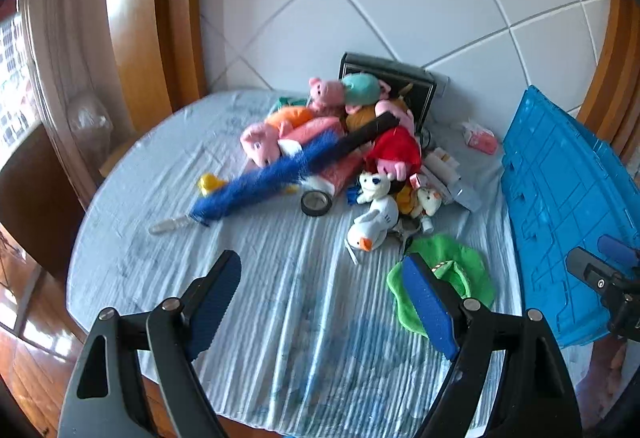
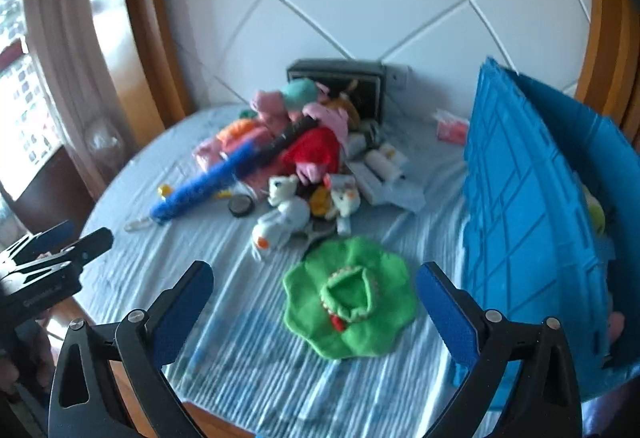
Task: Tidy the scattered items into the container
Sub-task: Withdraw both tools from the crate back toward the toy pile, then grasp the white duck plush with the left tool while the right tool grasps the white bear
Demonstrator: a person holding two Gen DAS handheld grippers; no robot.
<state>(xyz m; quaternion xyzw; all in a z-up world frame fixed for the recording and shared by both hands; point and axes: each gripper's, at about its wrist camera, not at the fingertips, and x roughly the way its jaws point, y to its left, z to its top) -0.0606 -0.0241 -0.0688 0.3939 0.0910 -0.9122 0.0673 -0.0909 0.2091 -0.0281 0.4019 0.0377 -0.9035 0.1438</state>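
My right tongs [image 2: 314, 296] stand wide open and empty, poised over the green plush piece [image 2: 350, 296], which lies flat on the desk [image 2: 240, 358] just left of the blue crate [image 2: 532, 222]. My left tongs [image 1: 320, 298] are likewise open and empty, further left of the crate. The crate is tilted, its ribbed wall facing me. Beyond the green piece, left of the crate, sits the heap: white duck [image 1: 370, 228], tape roll [image 1: 316, 203], blue fuzzy brush [image 1: 260, 184], pink pig plush [image 1: 262, 144]. Judged risks: 1, the floppy green piece may fold and slip from a shallow pinch; 2, the tilted crate may shift if knocked; 3, pulling from the heap may topple its neighbours.
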